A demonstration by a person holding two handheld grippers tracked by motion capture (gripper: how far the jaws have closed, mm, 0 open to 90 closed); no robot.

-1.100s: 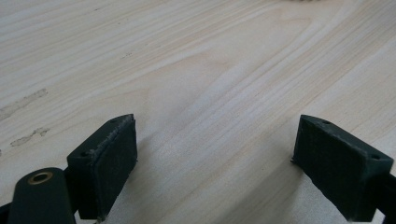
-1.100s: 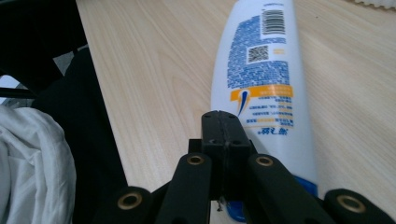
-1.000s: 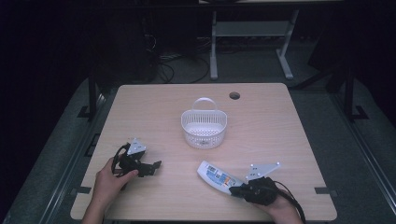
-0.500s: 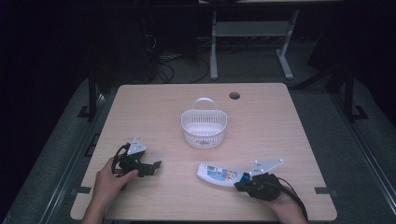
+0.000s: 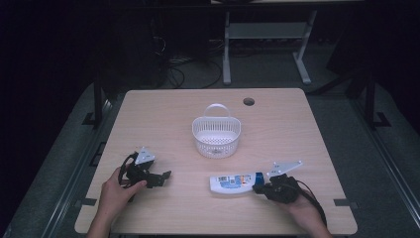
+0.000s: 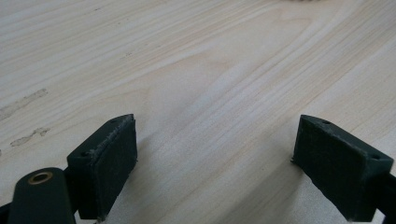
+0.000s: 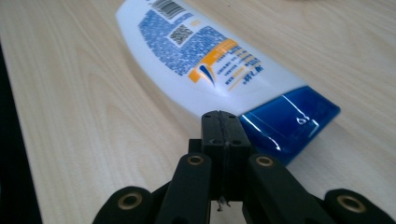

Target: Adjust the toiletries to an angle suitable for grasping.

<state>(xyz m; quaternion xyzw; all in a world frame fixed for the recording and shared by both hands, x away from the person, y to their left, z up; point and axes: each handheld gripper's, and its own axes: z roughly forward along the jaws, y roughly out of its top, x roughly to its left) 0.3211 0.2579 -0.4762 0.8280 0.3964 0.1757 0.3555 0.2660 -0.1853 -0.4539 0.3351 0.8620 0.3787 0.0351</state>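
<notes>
bottle (image 5: pixel 235 182) lies flat on table (image 5: pixel 297 129), in front of basket (image 5: pixel 216 136). right gripper (image 7: pixel 223 122), jaws closed and empty, nudges its blue cap; left gripper (image 6: pixel 215 154) rests open. next: open, then grasp.

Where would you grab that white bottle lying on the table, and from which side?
Across its white body, coming down from above with the jaws spread over its narrow width. It lies flat on the table, so the broad faces are top and bottom; the blue cap end looks too short to hold steadily.
</notes>
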